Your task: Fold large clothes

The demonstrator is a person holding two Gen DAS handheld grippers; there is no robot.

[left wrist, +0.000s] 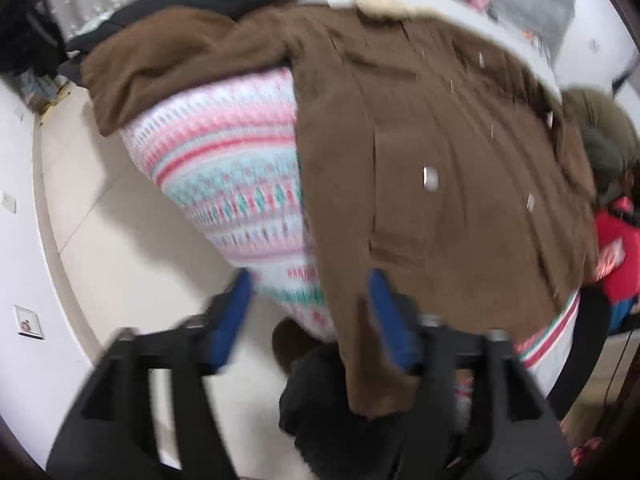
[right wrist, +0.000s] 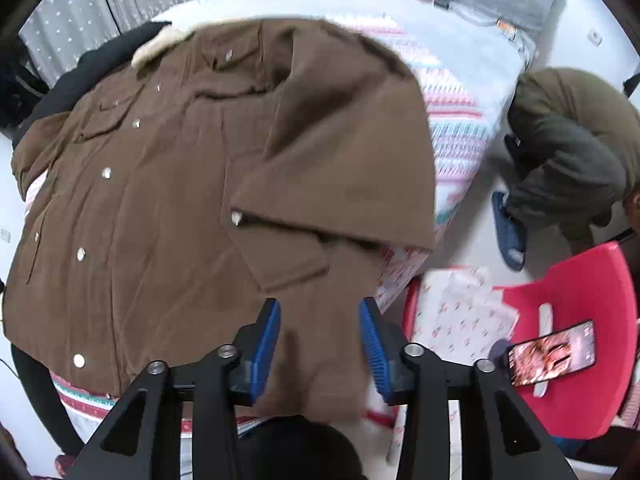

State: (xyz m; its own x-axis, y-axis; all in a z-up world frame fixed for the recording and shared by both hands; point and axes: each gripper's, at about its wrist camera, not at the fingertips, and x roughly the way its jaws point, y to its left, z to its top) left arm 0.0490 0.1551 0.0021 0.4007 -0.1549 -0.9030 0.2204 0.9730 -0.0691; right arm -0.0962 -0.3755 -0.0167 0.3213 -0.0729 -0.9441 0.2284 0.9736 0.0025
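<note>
Bed (right wrist: 472, 52) with a pink-and-teal striped patterned cover, pale tiled floor (left wrist: 120, 240) around it, grey dotted curtain (right wrist: 72, 28) behind. Brown coat (right wrist: 168, 184) lies spread front-up on the bed, snaps down the front, cream fleece collar (right wrist: 154, 50) at the far end. One sleeve (right wrist: 340, 152) is folded across the chest, cuff toward the snap line; the other sleeve (left wrist: 160, 72) trails off toward the bed's far left edge in the left wrist view. Hem hangs over the near bed edge. Left gripper (left wrist: 310, 312): jaws apart, blue pads clear of cloth, the coat's lower corner hanging just beside the right pad; whether it touches the pad, cannot tell (motion blur). Right gripper (right wrist: 320, 344): jaws partly apart above the hem, cloth seen between the pads but not pinched. Nothing held by either. Right of the bed: red chair (right wrist: 580, 320) with a lit phone (right wrist: 552, 354) on the seat; a person in olive clothes and blue slippers (right wrist: 568, 140) sits near it. Black garment (right wrist: 88, 68) beyond the collar.
</note>
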